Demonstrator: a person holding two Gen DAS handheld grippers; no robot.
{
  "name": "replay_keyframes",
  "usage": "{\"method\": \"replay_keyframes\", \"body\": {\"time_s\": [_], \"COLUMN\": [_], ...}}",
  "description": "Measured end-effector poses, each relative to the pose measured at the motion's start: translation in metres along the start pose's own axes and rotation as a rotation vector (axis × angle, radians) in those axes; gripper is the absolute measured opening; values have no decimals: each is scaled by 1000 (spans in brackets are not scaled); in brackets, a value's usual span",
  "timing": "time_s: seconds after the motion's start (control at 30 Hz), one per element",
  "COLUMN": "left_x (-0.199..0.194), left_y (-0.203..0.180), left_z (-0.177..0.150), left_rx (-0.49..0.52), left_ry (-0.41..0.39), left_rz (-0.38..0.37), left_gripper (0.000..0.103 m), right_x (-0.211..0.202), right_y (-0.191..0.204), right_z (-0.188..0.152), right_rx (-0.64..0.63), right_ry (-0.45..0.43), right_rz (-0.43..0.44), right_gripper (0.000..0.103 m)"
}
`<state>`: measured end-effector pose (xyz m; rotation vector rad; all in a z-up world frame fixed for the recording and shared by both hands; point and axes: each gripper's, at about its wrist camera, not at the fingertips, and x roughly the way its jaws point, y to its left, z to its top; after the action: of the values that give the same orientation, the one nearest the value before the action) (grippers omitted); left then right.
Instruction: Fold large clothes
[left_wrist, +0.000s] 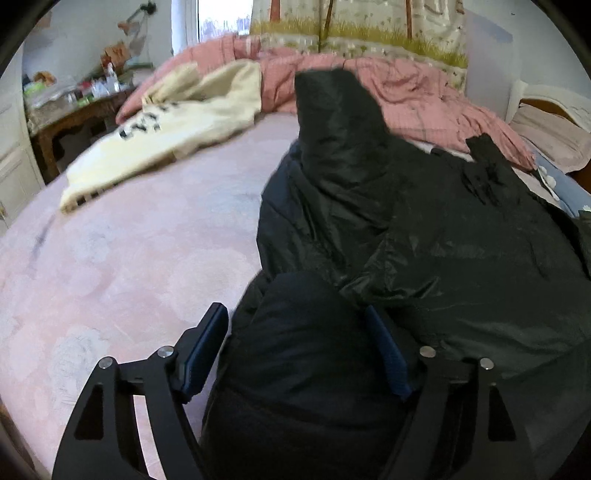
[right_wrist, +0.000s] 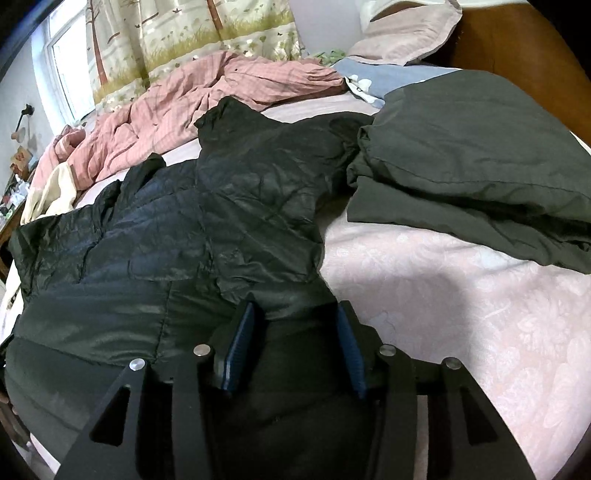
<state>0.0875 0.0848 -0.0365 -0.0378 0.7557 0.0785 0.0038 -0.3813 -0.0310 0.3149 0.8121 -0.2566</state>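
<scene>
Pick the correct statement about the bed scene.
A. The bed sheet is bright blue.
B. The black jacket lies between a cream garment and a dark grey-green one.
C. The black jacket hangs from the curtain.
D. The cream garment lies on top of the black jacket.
B: the black jacket is spread on the pink bed sheet, with the cream garment to one side and the dark grey-green garment to the other.
</scene>
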Motion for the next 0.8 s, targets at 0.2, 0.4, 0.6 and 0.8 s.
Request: {"method": "replay_keyframes", "body": {"time_s": [0.2,0.4,0.6,0.8], "left_x": [-81,-118,-86,-70], "left_y": [-34,-89,-129,-151], "left_z": [-14,-47,-61,-72], "left_rx": [145,229,299,406], "left_ry": [-328,-258,-137,-115], "left_rz": [-73,-368,-308,-226], "left_gripper": [69,74,75,75], "right_x": [-54,-80,-56,-33], "right_y": [8,55,123,137], "right_z": [-5,-26,-55,-71], "right_rx": [-32,-137,-349,-462], "right_ry": [-276,-256,-109,-63], "right_rz": [-16,248,204,78], "right_gripper": [62,67,70,73]}}
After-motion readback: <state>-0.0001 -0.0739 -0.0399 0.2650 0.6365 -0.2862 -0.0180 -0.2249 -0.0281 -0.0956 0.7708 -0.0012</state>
